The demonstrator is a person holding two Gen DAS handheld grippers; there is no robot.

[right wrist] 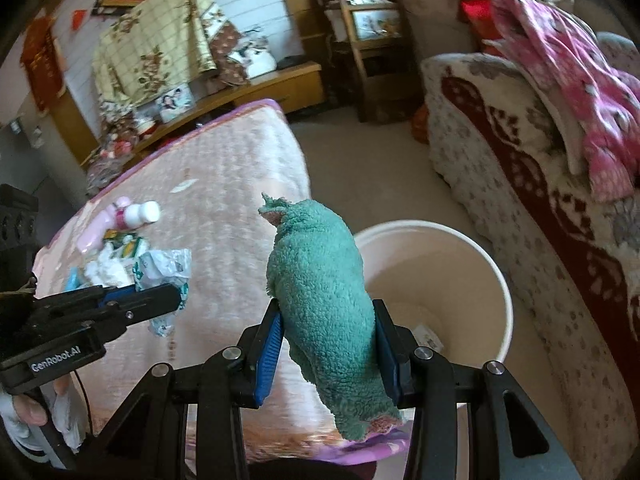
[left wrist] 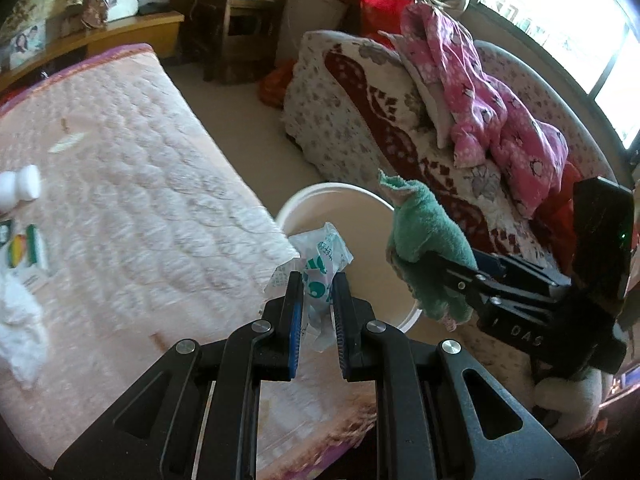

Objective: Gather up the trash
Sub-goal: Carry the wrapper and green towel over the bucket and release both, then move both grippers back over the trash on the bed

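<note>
My left gripper (left wrist: 317, 280) is shut on a crumpled white and green plastic wrapper (left wrist: 320, 268), held at the bed's corner just over the near rim of the white bucket (left wrist: 360, 200). The wrapper also shows in the right wrist view (right wrist: 164, 268). My right gripper (right wrist: 328, 312) is shut on a green fuzzy cloth (right wrist: 320, 280), held upright beside the bucket's (right wrist: 472, 248) left rim. The cloth also shows in the left wrist view (left wrist: 428, 248). The bucket holds a small pale scrap at the bottom (right wrist: 430, 338).
A pink quilted bed (left wrist: 140, 184) carries a white bottle (left wrist: 20, 188), a pink bottle (right wrist: 100, 228), a small colourful box (left wrist: 28, 248) and white tissue (left wrist: 16, 320). A floral sofa (left wrist: 360, 108) with pink clothing (left wrist: 492, 96) stands beyond the bucket. Wooden furniture lines the back wall.
</note>
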